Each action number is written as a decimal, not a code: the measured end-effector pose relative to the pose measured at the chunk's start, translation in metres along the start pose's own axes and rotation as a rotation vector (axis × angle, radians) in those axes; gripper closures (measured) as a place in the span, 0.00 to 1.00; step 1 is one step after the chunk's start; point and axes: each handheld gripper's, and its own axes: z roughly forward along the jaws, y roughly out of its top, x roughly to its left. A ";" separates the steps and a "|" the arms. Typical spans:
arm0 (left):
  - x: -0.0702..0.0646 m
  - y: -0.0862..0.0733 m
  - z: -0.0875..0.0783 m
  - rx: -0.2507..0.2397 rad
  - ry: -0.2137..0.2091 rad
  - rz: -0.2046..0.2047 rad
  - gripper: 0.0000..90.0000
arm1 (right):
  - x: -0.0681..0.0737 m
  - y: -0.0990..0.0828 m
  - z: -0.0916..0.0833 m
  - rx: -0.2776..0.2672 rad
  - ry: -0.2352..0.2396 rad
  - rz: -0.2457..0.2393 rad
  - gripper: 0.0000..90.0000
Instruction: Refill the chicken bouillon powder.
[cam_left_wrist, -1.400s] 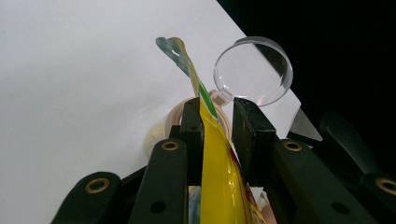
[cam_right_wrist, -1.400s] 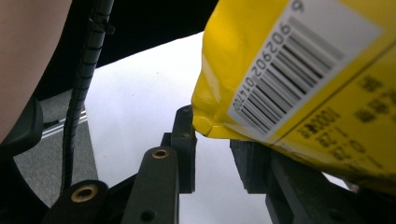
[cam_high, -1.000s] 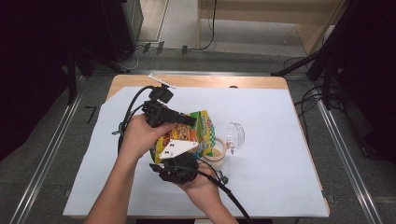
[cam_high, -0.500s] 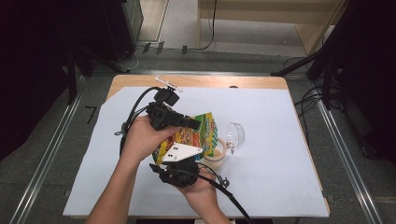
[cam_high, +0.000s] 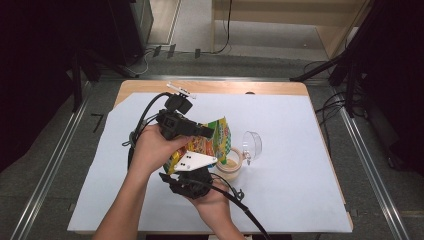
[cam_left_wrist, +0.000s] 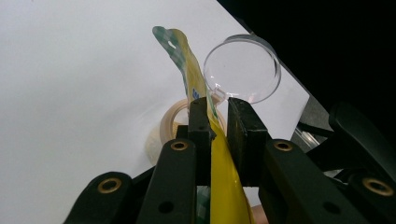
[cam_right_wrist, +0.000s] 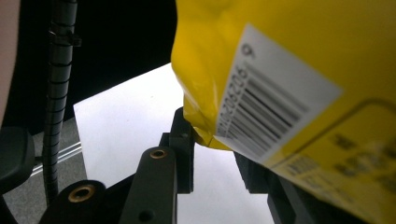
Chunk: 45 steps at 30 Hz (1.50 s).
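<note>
Seen from above: yellow snack bag (cam_high: 212, 142) held up over the middle of a white sheet (cam_high: 300, 165) covering a wooden table (cam_high: 235, 87), pinched between two hand-held grippers. Left gripper (cam_high: 207, 133) at the bag's upper edge, jaws just closing in, now clamped on the thin yellow film; in the left gripper view, bag (cam_left_wrist: 219, 163) squeezed between the two black jaws, its top curling up and away. Right gripper (cam_high: 197, 167) below, at the bag's lower corner; in the right gripper view, crimped corner (cam_right_wrist: 205, 133) tucked between the jaws, barcode label (cam_right_wrist: 275, 116) looming close, right jaw mostly hidden behind the bag, so grip likely but not fully visible. Just beside the bag's open end: small round jar (cam_high: 231, 163) with pale contents, its clear lid (cam_high: 251, 145) tipped up on edge, touching the jar's rim. Black cables (cam_high: 145, 115) trailing from both grippers.
</note>
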 end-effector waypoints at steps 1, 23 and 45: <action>0.001 0.000 0.000 -0.002 -0.001 -0.004 0.89 | 0.000 0.001 0.000 0.003 -0.001 -0.002 0.79; 0.004 0.000 -0.001 -0.002 -0.017 -0.018 0.88 | 0.000 0.002 0.001 0.003 -0.005 -0.006 0.79; 0.010 0.000 -0.002 -0.008 -0.043 -0.043 0.88 | 0.001 0.002 0.002 0.006 -0.010 -0.011 0.79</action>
